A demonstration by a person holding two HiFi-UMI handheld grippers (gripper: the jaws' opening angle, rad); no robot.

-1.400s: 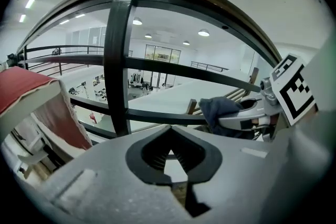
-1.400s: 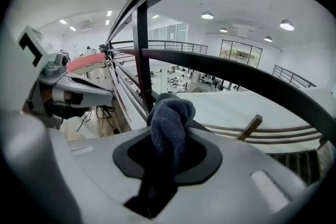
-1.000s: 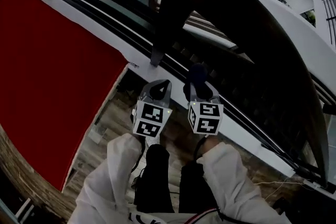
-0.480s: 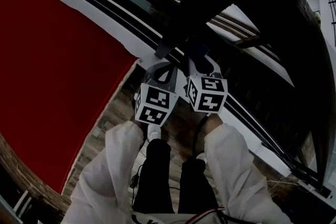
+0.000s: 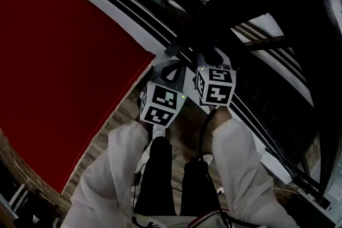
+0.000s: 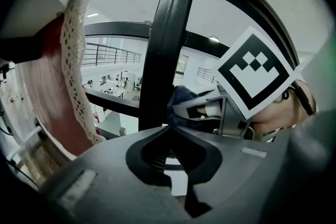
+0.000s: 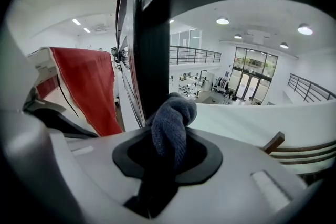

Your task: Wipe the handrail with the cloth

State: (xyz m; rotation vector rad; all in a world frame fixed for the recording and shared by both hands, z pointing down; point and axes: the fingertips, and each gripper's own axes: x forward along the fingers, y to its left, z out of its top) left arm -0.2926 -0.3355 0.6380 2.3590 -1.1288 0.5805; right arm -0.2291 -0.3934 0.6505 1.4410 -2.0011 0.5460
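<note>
Grey-blue knit cloth (image 7: 172,113) is bunched into a thick roll and clamped between the jaws of the right gripper (image 7: 166,139), with a rounded wad standing out past the tips. We judge it light, soft and limp. It should squash and fold around whatever it is pressed against, it is in no way fragile, and it will sag if held by a loose corner. The present hold looks right to us: a doubled fold sits deep in the jaws, and enough free wad is left in front to meet the rail. The handrail (image 5: 278,8) is the broad dark band curving overhead. It looks rigid, fixed and smooth, so the cloth ought to slide along it, though a snag at the post (image 7: 152,60) could tug the cloth loose. The wad sits just beside that post and below the handrail; we cannot tell whether it touches either. The left gripper (image 6: 168,128) has its jaws drawn together with nothing between them, and it points at the same post (image 6: 165,50). From the head view, both arms in white sleeves (image 5: 117,168) reach forward and up, with the left gripper (image 5: 170,69) and right gripper (image 5: 214,56) side by side and close together under the handrail. A red banner (image 5: 64,61) hangs off to the left.
</note>
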